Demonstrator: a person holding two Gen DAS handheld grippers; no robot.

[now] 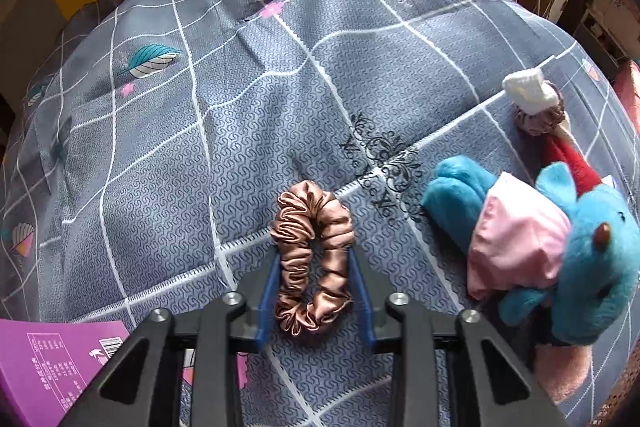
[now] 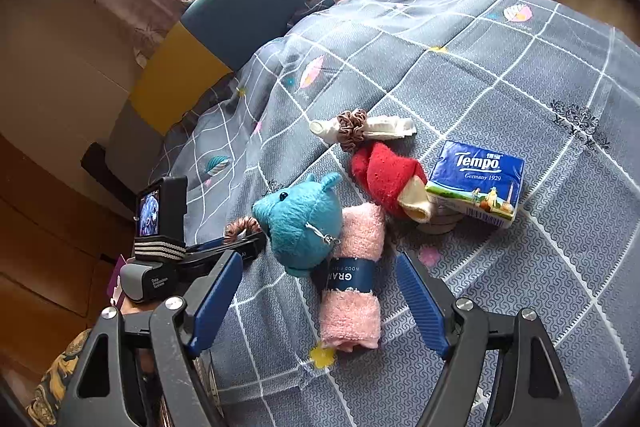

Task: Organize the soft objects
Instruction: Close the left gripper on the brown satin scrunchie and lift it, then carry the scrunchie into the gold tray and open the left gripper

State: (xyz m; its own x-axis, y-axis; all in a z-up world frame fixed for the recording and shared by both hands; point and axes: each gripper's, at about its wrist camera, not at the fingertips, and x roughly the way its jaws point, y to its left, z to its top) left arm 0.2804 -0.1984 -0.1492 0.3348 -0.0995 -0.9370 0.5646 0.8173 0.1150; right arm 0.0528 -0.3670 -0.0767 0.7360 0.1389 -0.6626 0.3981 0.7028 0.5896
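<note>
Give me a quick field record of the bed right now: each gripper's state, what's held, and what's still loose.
surface: grey checked quilt
left gripper: shut on bronze satin scrunchie
right gripper: open, holds nothing, above pink rolled towel
loose items: blue plush toy, red sock, Tempo tissue pack, white sock ringed by a second scrunchie
</note>
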